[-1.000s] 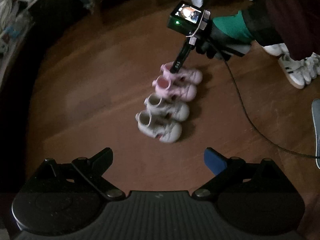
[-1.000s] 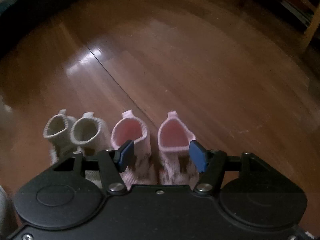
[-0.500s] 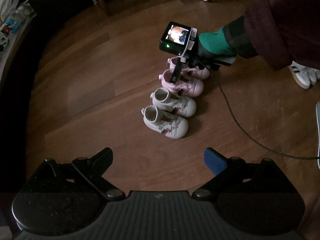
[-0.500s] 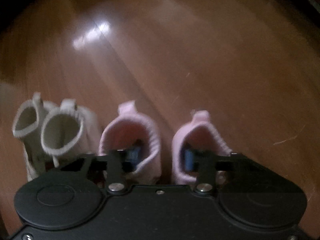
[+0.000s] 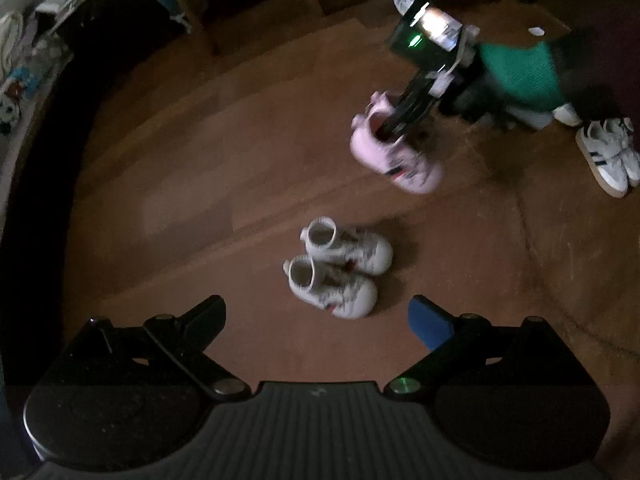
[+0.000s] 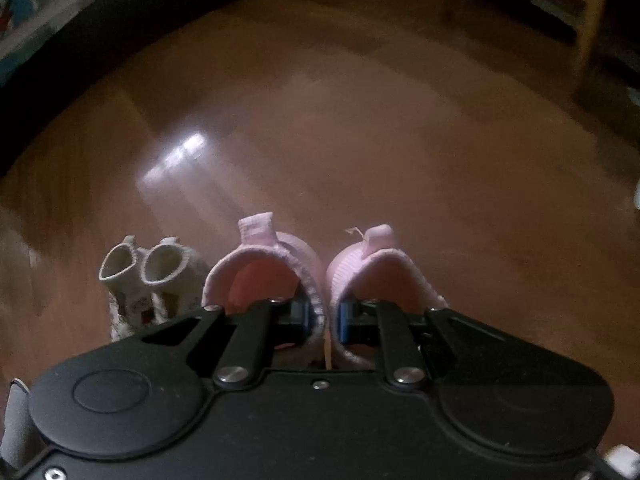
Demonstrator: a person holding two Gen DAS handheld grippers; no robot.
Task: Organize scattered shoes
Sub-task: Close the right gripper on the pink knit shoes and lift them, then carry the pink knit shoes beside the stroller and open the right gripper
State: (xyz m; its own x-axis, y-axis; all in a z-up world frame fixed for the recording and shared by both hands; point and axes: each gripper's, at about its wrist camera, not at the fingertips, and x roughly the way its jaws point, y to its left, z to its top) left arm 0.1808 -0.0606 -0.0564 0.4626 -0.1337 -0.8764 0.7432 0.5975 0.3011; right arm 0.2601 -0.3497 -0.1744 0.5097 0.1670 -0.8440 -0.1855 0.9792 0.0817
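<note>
Right black gripper (image 6: 323, 318) pinching the two small pink baby shoes (image 5: 394, 152) together, one blue finger inside each shoe, lifted off the brown wooden floor (image 5: 200, 184). Pink pair up and away from the small white baby shoes (image 5: 340, 268), well apart. Left black gripper (image 5: 316, 316) spread wide, holding nothing, just near the white pair.

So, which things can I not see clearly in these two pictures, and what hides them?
- Pink shoes, right wrist view: the right gripper body covers their toes.
- Left wrist view: the same pair is motion-blurred; whether it touches the floor is unclear.
- White shoes, right wrist view: fronts cut off by the gripper body.
- Left gripper: open, holding nothing.
</note>
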